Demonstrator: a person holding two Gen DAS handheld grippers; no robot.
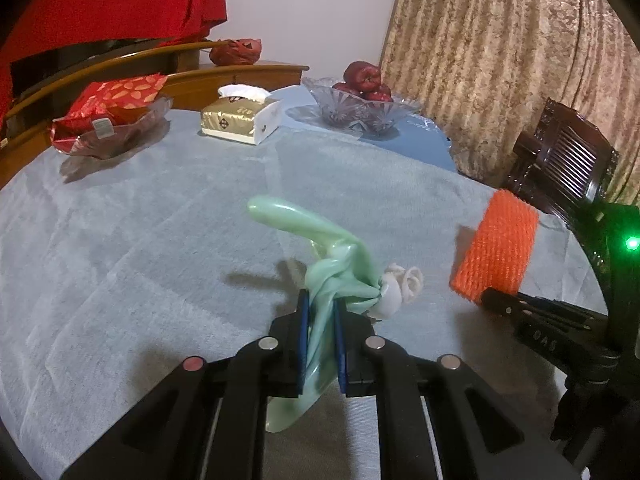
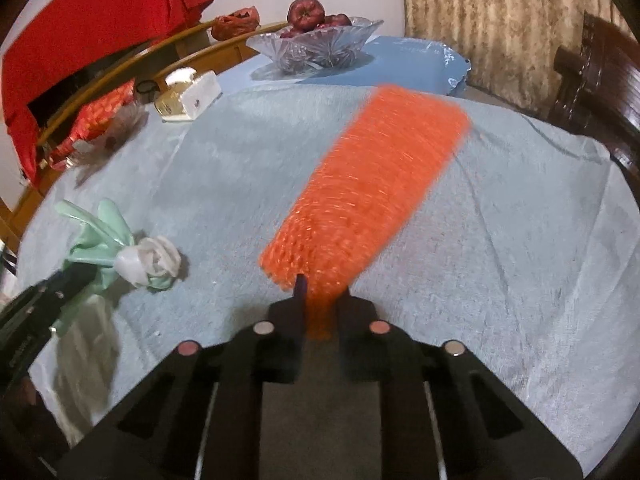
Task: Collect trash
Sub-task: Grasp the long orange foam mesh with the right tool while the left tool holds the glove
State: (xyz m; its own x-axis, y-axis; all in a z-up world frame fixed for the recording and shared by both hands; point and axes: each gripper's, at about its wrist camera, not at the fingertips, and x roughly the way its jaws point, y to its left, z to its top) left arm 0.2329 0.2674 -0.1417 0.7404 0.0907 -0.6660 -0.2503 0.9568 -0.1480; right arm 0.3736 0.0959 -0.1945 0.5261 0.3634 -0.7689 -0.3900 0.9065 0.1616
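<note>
So we've got the green deflated balloon (image 1: 332, 276) pinched between the blue pads of our left gripper (image 1: 321, 320), clamped tight on the rubbery bit, with its long tail sticking up and away and a crumpled white tissue wad (image 1: 396, 284) stuck at its knotted end. From the right wrist view it looks lifted a bit off the cloth, its shadow falling below. Our right gripper (image 2: 322, 300) is squeezed shut on the orange foam fruit net (image 2: 368, 188), which juts forward off the tips above the table and comes out pretty blurry. Both pieces of trash hang over the near part of the light blue tablecloth (image 1: 140, 240). Farther back there's a gold tissue box (image 1: 240, 118), a glass dish with red snack packets (image 1: 108, 116) to its left, and a cut-glass bowl of red apples (image 1: 362, 100) on the right. A dark carved wooden chair (image 1: 560, 164) stands beside the table by the beige curtain (image 1: 500, 60).
</note>
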